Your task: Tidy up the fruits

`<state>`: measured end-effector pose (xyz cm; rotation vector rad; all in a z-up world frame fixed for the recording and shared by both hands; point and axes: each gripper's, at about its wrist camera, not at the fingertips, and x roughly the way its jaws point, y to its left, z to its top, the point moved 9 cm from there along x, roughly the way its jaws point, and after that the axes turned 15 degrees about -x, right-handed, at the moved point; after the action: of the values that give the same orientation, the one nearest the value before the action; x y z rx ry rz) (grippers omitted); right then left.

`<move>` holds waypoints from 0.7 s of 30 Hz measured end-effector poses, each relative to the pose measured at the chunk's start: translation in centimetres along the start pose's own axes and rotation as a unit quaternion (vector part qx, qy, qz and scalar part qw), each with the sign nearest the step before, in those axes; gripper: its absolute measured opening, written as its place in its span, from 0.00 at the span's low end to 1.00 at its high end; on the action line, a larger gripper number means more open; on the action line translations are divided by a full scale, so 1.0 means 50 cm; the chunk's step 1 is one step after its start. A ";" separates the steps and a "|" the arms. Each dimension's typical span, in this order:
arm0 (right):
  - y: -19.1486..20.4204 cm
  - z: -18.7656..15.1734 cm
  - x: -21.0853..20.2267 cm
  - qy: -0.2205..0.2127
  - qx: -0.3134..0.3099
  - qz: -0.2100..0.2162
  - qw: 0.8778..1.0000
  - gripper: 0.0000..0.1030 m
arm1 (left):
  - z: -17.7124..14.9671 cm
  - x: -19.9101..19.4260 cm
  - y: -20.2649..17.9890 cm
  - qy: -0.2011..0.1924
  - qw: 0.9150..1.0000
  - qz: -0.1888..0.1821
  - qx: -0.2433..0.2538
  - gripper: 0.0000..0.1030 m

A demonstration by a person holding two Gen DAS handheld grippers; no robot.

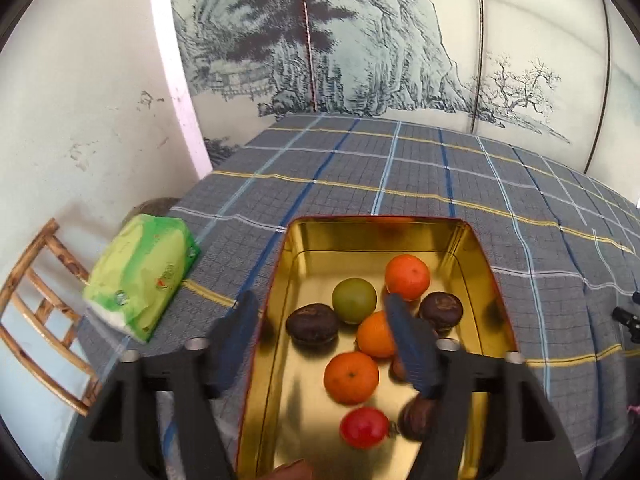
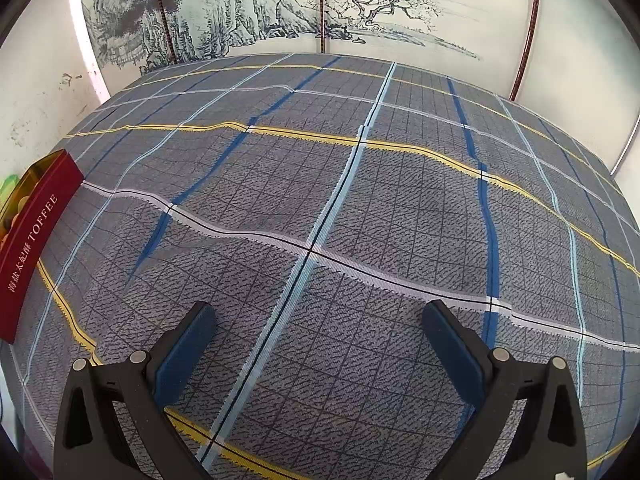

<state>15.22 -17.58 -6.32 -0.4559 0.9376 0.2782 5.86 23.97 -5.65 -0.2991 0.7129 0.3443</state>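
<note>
Gold-lined tin [image 1: 472, 256] holds oranges [image 1: 407, 277], dark fruits, one red.

A folding screen painted with an ink landscape of cliffs, pines and bare trees [image 1: 360, 40] stands behind the table, its panels joined by thin dark frames. To its left rises a scuffed, off-white plaster wall [image 1: 80, 100]. A grey plaid tablecloth with blue, white and yellow stripes [image 2: 320, 200] covers the table, and a bamboo chair back [image 1: 40, 304] shows beside it in even daylight.

Glossy gold metal tin [image 1: 476, 256]; matt woven tablecloth [image 2: 320, 200]; shiny plastic tissue pack [image 1: 140, 276].
</note>
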 end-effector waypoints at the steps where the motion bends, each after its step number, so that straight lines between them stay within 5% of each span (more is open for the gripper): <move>1: 0.005 0.010 -0.017 -0.022 0.006 -0.002 1.000 0.98 | 0.004 -0.018 -0.001 -0.011 1.000 -0.003 -0.003 0.69; 3: 0.042 0.042 -0.064 -0.069 0.012 0.023 0.997 0.98 | 0.010 -0.053 -0.002 -0.028 0.999 -0.013 -0.012 0.74; 6: 0.153 0.110 -0.162 -0.152 -0.048 0.047 0.986 0.98 | 0.015 -0.093 -0.004 -0.036 0.999 -0.019 -0.025 0.94; 9: 0.248 0.150 -0.233 -0.204 -0.088 0.077 0.972 0.98 | 0.021 -0.137 -0.006 -0.055 0.998 -0.024 -0.037 0.95; 21: 0.446 0.197 -0.355 -0.282 -0.150 0.137 0.938 0.99 | 0.005 -0.214 0.008 -0.060 0.996 -0.041 -0.060 0.97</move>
<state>2.76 6.08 7.61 -0.4861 0.3894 0.7714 -1.68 22.24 1.74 -0.4171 0.5612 0.3252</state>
